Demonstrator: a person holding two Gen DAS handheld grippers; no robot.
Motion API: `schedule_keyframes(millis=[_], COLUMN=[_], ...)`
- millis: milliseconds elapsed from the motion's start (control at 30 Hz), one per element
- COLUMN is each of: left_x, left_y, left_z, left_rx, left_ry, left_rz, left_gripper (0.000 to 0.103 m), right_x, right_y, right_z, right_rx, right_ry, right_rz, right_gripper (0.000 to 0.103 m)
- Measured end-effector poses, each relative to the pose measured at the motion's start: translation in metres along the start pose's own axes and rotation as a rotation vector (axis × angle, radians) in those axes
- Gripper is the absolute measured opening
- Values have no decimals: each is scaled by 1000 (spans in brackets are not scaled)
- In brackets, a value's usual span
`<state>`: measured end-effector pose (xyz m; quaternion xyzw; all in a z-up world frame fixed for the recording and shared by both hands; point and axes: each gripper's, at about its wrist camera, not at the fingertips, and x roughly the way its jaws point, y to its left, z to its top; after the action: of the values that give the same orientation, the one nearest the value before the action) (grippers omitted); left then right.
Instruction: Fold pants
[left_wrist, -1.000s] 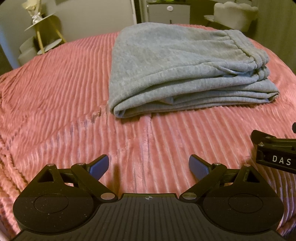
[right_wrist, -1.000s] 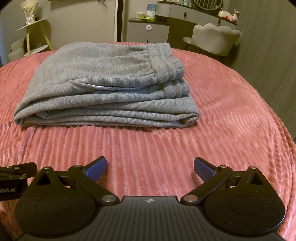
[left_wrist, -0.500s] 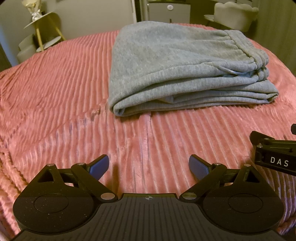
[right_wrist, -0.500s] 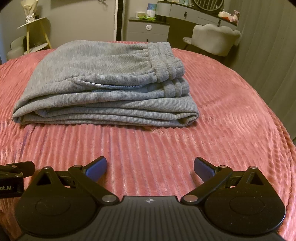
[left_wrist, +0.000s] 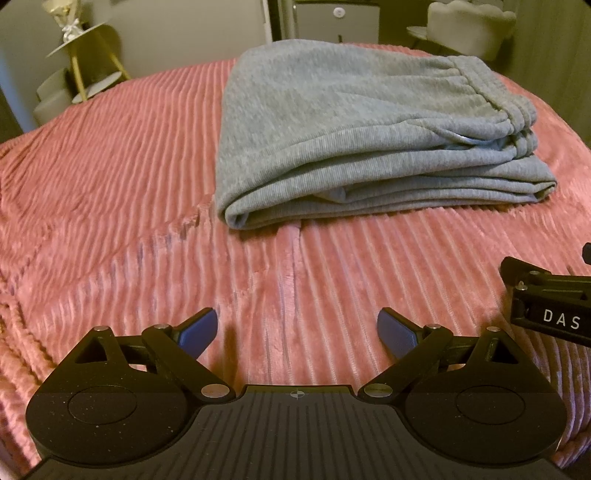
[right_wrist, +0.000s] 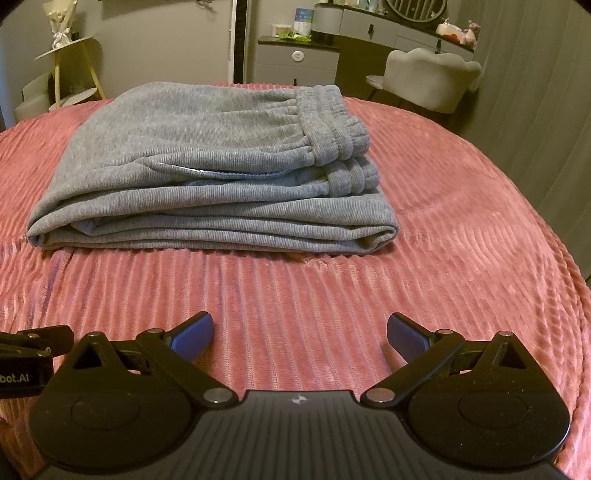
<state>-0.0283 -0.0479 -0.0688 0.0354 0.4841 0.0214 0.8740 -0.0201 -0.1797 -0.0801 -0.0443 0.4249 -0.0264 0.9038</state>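
Grey pants (right_wrist: 207, 177) folded into a compact stack mid-bed on the pink ribbed blanket (right_wrist: 461, 258), waistband at the right end, layers squared up w/ nothing trailing, so fold looks done. Left gripper (left_wrist: 297, 330) and right gripper (right_wrist: 300, 332) both released, jaws spread wide and empty, well apart from the stack and low over the blanket near the front edge, prob. backed off to leave it undisturbed. Chair (right_wrist: 432, 79) and dresser (right_wrist: 369, 33) behind the bed, not involved.

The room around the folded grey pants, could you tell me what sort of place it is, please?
Most likely a bedroom: the folded grey knit pants lie on a pink ribbed plush bedspread, with a grey vanity desk with a round mirror and a pale scalloped chair behind.
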Motion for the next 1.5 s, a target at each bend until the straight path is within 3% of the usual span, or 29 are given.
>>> schedule_keyframes(millis=[1500], left_x=[1], left_y=[-4], left_z=[-2], left_rx=[24], left_ry=[-1], left_rz=[10], left_gripper=[97], right_x=[-1], right_y=[1], right_z=[0], right_rx=[-16], right_ry=[-7], right_rz=[-4], right_gripper=[100])
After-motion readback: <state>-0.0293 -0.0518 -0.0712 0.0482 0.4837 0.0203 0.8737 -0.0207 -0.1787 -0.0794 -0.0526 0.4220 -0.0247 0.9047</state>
